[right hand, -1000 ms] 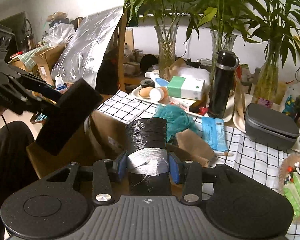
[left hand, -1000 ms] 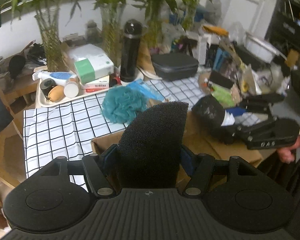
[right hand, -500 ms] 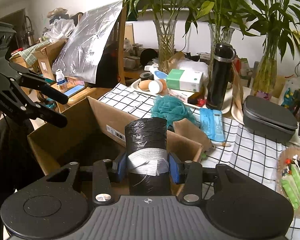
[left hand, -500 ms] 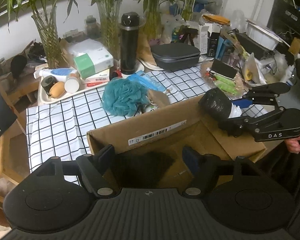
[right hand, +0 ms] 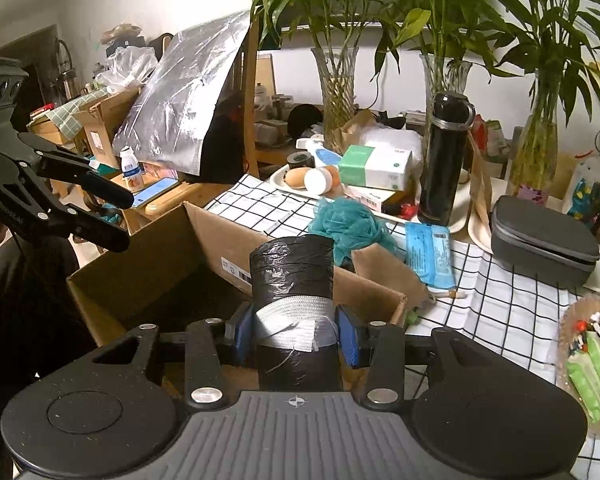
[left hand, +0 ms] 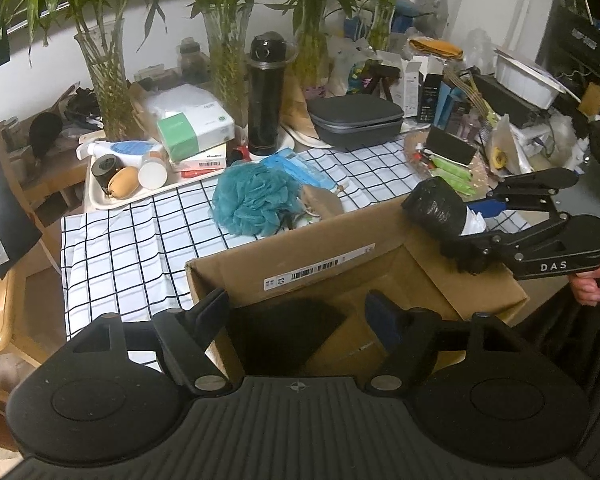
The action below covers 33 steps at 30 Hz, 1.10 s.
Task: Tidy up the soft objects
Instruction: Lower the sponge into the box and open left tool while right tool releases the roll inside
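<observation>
An open cardboard box (left hand: 300, 248) stands at the table's near edge. A black foam block (left hand: 284, 332) lies inside it, below my left gripper (left hand: 298, 310), which is open and empty above the box. My right gripper (right hand: 296, 332) is shut on a black plastic-wrapped roll (right hand: 292, 276) with a grey band, held over the box's right rim (right hand: 380, 296); the roll shows in the left wrist view too (left hand: 434, 208). A teal bath pouf (left hand: 254, 200) lies on the checked cloth behind the box, also in the right wrist view (right hand: 350, 226).
Behind the box stand a white tray (left hand: 100, 196) with bottles, a green tissue box (left hand: 194, 130), a black flask (left hand: 266, 92), a grey case (left hand: 356, 120), glass vases with bamboo (left hand: 108, 84) and a blue packet (right hand: 430, 254). Clutter fills the table's right side.
My left gripper opened and let the black foam block drop into the box. The right gripper kept its hold on the roll and shifted slightly over the box.
</observation>
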Each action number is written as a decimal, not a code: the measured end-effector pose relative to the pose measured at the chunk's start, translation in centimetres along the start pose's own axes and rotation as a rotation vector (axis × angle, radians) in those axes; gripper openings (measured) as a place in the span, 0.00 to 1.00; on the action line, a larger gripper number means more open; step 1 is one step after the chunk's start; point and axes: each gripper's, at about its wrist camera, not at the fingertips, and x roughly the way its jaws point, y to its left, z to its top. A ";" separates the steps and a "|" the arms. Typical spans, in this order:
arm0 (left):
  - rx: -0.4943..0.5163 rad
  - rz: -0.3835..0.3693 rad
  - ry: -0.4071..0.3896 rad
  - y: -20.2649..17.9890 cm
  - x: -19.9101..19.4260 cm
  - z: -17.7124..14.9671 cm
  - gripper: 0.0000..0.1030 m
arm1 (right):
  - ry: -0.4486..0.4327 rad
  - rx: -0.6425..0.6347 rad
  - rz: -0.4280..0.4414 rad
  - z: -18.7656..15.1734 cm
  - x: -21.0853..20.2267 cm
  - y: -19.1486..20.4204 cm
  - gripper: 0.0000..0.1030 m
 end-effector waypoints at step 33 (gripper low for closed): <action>-0.020 0.085 0.050 0.1 0.3 -0.5 0.72 | 0.084 -0.078 0.012 0.2 1.9 1.2 0.86</action>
